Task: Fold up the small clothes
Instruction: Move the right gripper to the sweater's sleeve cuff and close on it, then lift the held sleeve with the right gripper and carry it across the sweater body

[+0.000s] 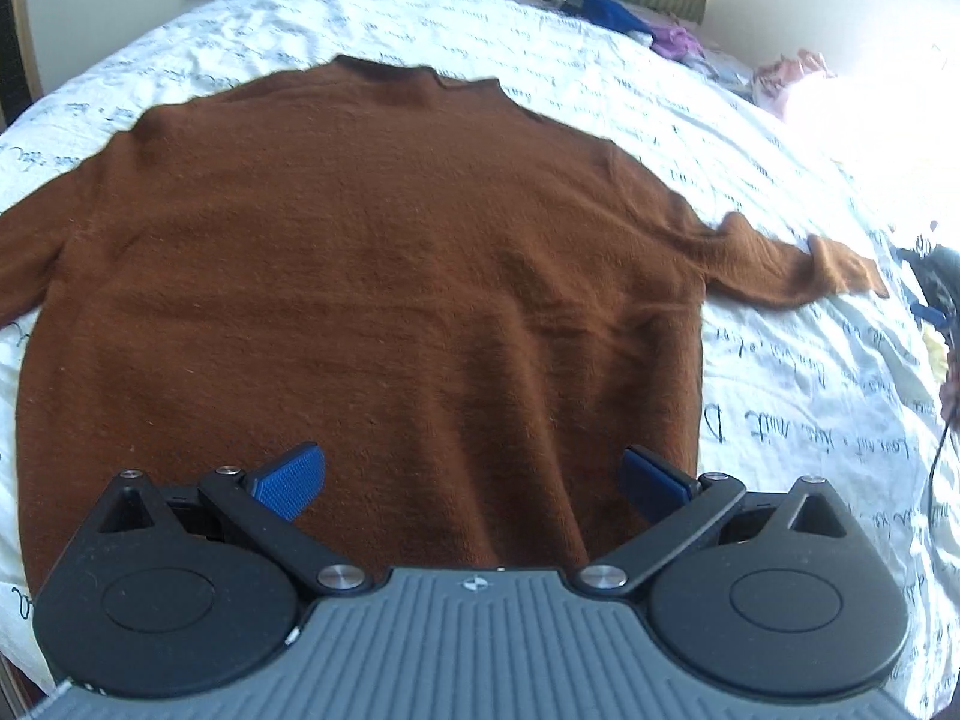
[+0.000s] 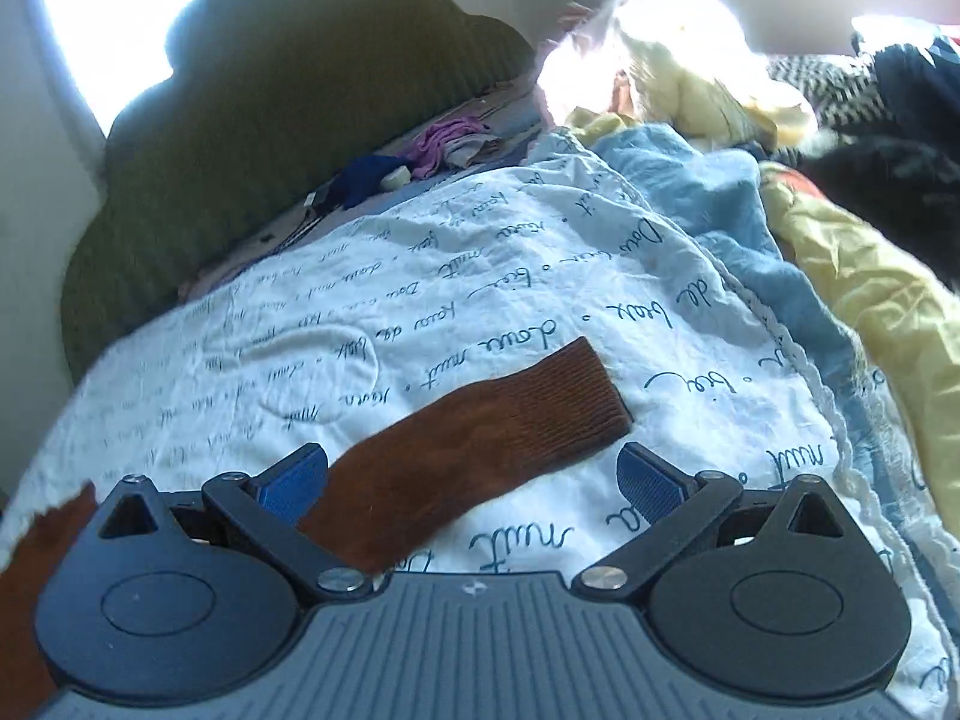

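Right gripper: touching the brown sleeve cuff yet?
Cannot tell. In the right wrist view the right gripper is open above the sleeve of the brown sweater, but the height over the fabric isn't readable; nothing is pinched.

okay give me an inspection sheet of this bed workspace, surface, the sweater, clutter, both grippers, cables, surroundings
Surface: white quilt with printed script, wrinkled.
Job's things: brown sweater spread flat and unfolded, neck at the far side; its sleeve lies stretched out, ribbed cuff flat on the quilt.
Clutter: blue garment and purple cloth near the headboard; heap of yellow, blue and dark fabrics at the quilt's right.
Grippers: left gripper open above the sweater's hem; right gripper open over the sleeve, holding nothing.
Cables: a thin dark cord at the left view's right edge.
Surroundings: green ribbed headboard, bright window, pale walls.
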The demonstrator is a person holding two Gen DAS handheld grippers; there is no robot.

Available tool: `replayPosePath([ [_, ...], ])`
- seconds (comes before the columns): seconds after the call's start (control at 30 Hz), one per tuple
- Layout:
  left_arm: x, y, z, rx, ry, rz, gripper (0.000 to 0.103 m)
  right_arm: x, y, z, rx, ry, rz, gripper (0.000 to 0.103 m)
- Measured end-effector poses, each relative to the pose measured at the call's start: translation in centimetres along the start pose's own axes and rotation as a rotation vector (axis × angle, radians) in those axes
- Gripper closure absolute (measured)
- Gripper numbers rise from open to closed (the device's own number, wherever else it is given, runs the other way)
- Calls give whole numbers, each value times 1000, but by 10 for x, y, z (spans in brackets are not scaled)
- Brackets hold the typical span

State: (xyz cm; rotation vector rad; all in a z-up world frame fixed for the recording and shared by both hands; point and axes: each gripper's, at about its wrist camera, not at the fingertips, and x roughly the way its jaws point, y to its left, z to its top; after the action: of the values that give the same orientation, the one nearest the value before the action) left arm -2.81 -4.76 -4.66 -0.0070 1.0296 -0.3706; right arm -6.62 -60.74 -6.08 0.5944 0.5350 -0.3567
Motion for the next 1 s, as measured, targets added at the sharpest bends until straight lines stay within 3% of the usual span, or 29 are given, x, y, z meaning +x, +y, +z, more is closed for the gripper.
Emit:
replayPosePath([
  [0.1, 2, 0, -3, 5, 16, 8, 0, 17, -29, 15, 148, 43, 18, 0],
  [0.2, 2, 3, -4, 9, 11, 29, 0, 30, -43, 16, 219, 66, 40, 0],
  [0.37, 3, 7, -2, -8, 18, 39, 0, 42, -45, 18, 222, 66, 57, 0],
  [0.43, 6, 7, -2, -15, 36, 34, 0, 46, -42, 18, 208, 73, 60, 10],
  [0.53, 10, 8, -3, -19, 59, 33, 0, 53, -39, 18, 199, 93, 59, 15],
  [0.57, 11, 8, -3, -18, 67, 34, 0, 54, -39, 19, 202, 94, 61, 19],
  [0.63, 12, 8, -4, -12, 75, 36, 0, 56, -41, 18, 229, 108, 80, 67],
  [0.67, 12, 8, -5, -9, 76, 39, 0, 60, -44, 18, 263, 124, 85, 73],
  [0.77, 14, 10, -6, -14, 80, 43, 0, 61, -44, 15, 267, 123, 70, 82],
  [0.87, 13, 15, -6, -34, 84, 43, 0, 54, -41, 14, 273, 101, 76, 98],
  [1.0, 10, 18, -9, -44, 85, 46, 0, 38, -30, 20, 217, 63, 44, 98],
])
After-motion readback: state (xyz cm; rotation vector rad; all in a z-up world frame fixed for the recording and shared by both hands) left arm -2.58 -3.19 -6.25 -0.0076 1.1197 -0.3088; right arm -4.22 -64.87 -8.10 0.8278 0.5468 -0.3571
